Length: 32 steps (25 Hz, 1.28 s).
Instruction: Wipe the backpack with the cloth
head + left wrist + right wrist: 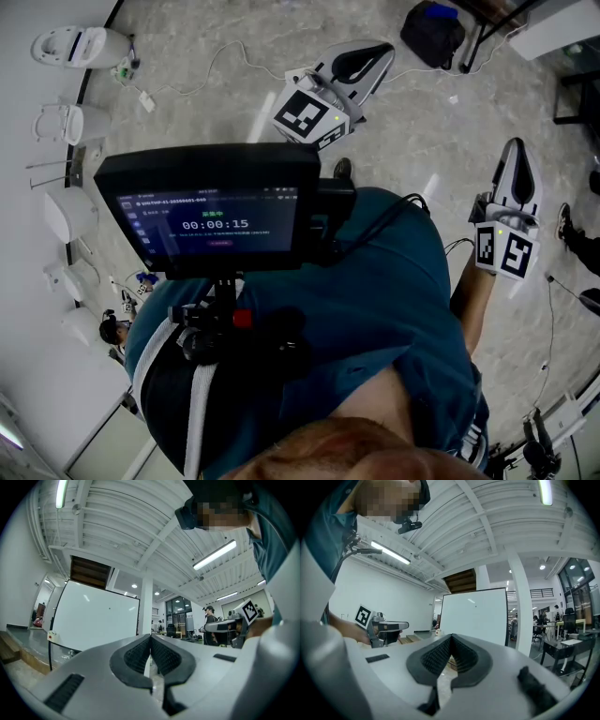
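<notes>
Evidently nothing was in hand: the white-and-black left gripper [150,639] and the matching right gripper [451,638] had their jaws pressed together, empty. Well beyond the fingertips lay a dark soft bag [432,31], perhaps the backpack. No cloth showed. I guessed it would be limp fabric, best pinched at a fold.

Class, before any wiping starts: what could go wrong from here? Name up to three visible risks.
A white cable trails across the floor: a possible trip hazard. The left gripper and right gripper are both shut and empty, so wiping cannot begin yet and may stall. The chest-mounted screen blocks much of the head view, so things below could be missed.
</notes>
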Each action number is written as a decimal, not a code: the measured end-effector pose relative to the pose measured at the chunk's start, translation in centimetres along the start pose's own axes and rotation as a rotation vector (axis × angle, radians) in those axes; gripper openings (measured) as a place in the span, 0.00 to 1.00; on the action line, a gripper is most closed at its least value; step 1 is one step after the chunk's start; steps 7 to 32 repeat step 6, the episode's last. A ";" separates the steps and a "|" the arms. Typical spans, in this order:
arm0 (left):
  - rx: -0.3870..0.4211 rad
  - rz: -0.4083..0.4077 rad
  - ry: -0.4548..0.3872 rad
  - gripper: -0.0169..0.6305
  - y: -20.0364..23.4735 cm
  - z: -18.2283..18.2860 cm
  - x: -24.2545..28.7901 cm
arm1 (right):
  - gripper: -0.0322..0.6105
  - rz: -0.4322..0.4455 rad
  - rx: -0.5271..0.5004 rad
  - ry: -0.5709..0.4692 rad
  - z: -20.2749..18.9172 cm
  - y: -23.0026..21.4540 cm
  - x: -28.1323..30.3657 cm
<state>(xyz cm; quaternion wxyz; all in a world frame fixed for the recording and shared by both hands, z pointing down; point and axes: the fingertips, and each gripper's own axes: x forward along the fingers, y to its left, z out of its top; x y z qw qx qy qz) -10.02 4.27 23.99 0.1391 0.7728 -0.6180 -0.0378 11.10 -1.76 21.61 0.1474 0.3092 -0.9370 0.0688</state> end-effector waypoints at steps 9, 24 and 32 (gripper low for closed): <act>0.000 0.000 0.001 0.03 0.0 -0.1 0.0 | 0.05 0.002 0.002 0.000 -0.1 0.0 0.1; 0.000 0.000 0.001 0.03 0.0 -0.1 0.0 | 0.05 0.002 0.002 0.000 -0.1 0.0 0.1; 0.000 0.000 0.001 0.03 0.0 -0.1 0.0 | 0.05 0.002 0.002 0.000 -0.1 0.0 0.1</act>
